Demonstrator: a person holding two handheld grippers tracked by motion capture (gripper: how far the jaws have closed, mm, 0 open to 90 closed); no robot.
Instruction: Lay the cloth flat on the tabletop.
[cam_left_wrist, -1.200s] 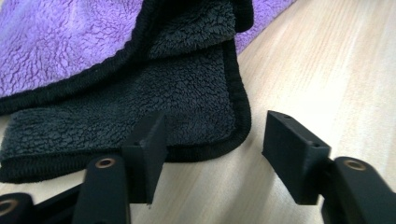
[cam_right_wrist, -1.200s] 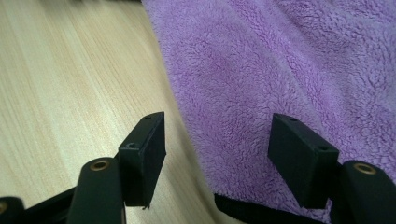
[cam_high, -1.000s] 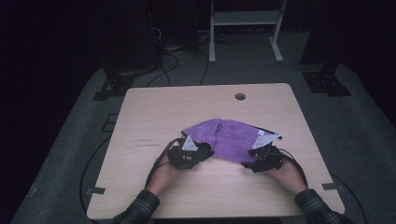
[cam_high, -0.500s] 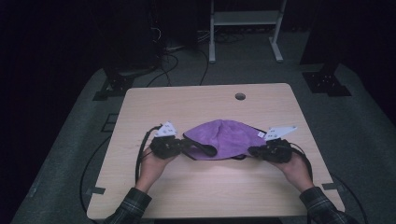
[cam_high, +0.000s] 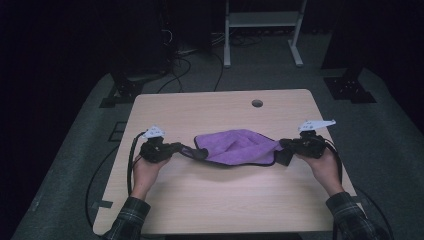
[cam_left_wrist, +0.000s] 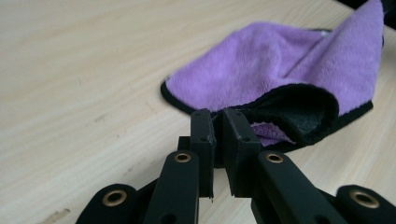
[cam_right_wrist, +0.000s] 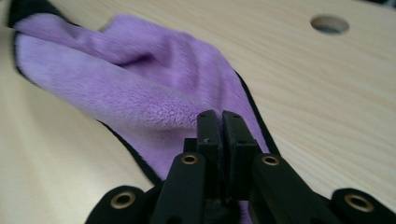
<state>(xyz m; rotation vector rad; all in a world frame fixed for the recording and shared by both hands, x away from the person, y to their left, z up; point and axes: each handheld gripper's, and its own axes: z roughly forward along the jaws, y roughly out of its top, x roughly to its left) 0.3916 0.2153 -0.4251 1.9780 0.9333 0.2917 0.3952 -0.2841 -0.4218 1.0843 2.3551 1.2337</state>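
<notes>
Dark floor and a tangle of cables ring the scene, and a white metal stand (cam_high: 262, 30) sits off in the gloom beyond the far edge. Dead centre is the pale wooden table (cam_high: 225, 200), wide and bare across its near half, with a small round cable hole (cam_high: 257, 103) near the far edge. Stretched across the middle of it is the purple cloth (cam_high: 239, 146), black-trimmed, pulled out sideways between the two tools; its middle sags to the wood while both ends look raised, though from the high view it is hard to judge how far they clear the surface. On to the person's forearms now, plaid sleeves coming in from the near edge, well apart. The left gripper (cam_high: 199, 153) has its jaws pressed together on the cloth's left corner, and in the left gripper view (cam_left_wrist: 218, 128) the black edging is nipped right at the tips, with the cloth folding open behind them. Over on the other side the right gripper (cam_high: 283, 156) is likewise clamped on the right corner, and the right gripper view (cam_right_wrist: 218, 133) shows purple pile bunched between the pads, with the hole in the table beyond.
</notes>
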